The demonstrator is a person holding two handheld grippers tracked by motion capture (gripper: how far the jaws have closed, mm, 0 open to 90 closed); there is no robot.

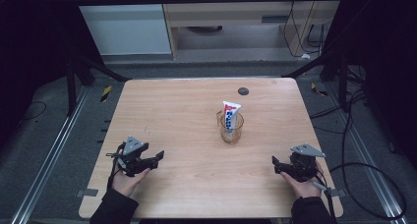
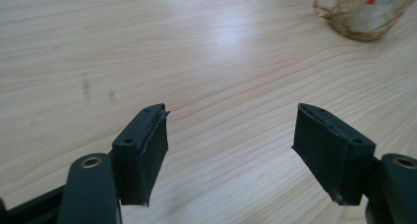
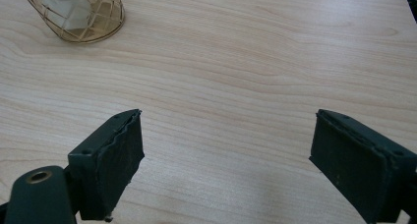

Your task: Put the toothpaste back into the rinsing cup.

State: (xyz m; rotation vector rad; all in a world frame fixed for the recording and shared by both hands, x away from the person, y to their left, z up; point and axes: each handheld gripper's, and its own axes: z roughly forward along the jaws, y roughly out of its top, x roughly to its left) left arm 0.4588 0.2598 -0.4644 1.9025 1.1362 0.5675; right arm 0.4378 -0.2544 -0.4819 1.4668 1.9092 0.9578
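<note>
A white tube with red and blue print (image 1: 230,115) stands upright in a gold wire cup (image 1: 230,129) near the middle of the wooden table (image 1: 187,111). My left gripper (image 1: 158,160) rests low at the front left, open, its jaws pointing right with nothing between them. My right gripper (image 1: 276,165) sits at the front right, open and empty, jaws pointing left. In the left gripper view (image 2: 231,135) the wire cup (image 2: 361,22) shows at the top right, well ahead. In the right gripper view (image 3: 226,155) the wire cup (image 3: 81,15) stands at the top left.
A small dark round disc (image 1: 243,91) lies near the table's far edge. Black cables (image 1: 373,180) loop on the floor to the right. Metal rails run along both sides of the table, and a cabinet stands behind it.
</note>
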